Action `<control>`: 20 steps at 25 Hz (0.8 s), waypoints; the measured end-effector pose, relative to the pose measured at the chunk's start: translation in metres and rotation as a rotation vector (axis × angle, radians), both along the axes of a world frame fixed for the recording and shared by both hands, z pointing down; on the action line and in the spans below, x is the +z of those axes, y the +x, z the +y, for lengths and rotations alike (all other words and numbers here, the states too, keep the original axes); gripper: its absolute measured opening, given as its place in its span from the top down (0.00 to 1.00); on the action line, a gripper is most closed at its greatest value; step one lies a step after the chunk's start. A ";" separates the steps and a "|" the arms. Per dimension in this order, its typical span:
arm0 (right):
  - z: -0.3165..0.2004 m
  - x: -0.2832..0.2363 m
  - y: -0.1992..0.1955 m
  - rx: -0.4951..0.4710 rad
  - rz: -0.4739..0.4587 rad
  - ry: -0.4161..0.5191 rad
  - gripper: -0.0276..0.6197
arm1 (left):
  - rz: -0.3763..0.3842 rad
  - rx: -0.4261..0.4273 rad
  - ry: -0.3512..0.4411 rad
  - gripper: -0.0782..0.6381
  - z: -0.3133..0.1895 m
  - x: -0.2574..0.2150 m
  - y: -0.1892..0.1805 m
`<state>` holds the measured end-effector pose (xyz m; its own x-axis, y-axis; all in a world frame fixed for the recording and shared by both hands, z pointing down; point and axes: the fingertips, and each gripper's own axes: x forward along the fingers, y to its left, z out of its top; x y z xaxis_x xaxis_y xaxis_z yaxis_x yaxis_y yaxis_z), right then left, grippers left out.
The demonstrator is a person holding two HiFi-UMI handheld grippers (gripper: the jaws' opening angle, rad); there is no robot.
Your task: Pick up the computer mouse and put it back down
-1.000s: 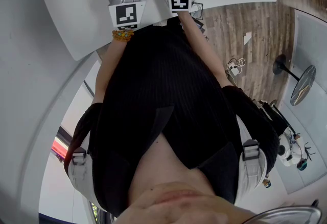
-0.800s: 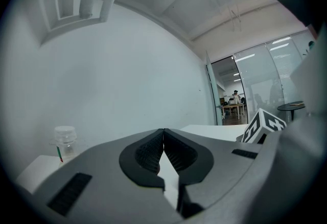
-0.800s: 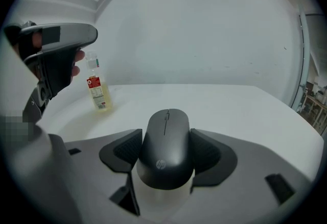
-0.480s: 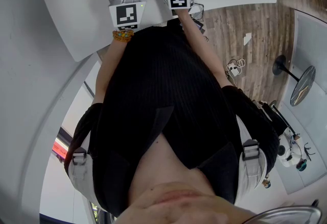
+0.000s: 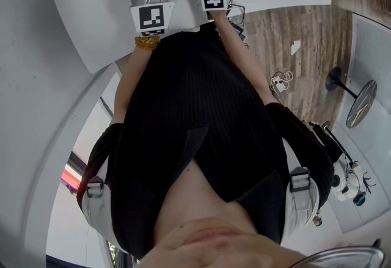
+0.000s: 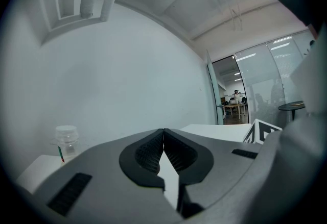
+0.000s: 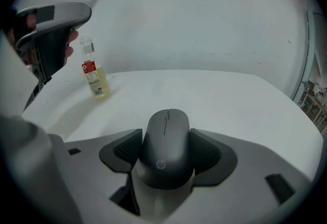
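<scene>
The right gripper [image 7: 166, 153] has the mouse [image 7: 166, 133] between its 2 fingers [image 7: 125, 150]. The ribbed pads press on both flanks of the rear half, and the front half with the wheel sticks out ahead. The fingers are closed on the mouse, so the grasp looks made. The mouse sits low over the white worktop [image 7: 235, 95], near the edge closest to the person. Whether it rests on the surface or is raised just off it, I cannot tell from these views.

The left gripper [image 6: 163, 141] is held up beside the right one, its fingers closed together with nothing between them. It takes no part in the grasp. A small bottle [image 7: 94, 77] of yellowish liquid stands well apart, to the left on the worktop.

By my reading, the step in hand is the hold itself, either just before the lift or just before the release. The next move calls for a level, straight travel so the smooth shell does not slip in the pads. To release, the fingers should open only once the mouse lies flat.
</scene>
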<state>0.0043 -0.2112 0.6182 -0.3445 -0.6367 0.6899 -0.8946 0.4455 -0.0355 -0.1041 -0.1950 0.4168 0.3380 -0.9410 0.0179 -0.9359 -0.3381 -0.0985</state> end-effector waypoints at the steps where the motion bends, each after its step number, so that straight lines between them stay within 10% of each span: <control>1: 0.000 0.001 0.000 0.001 0.000 -0.003 0.52 | 0.000 0.000 0.000 0.87 0.000 0.000 0.000; 20: 0.002 0.006 0.003 -0.001 0.004 -0.023 0.52 | -0.009 0.003 -0.002 0.87 0.006 0.000 0.004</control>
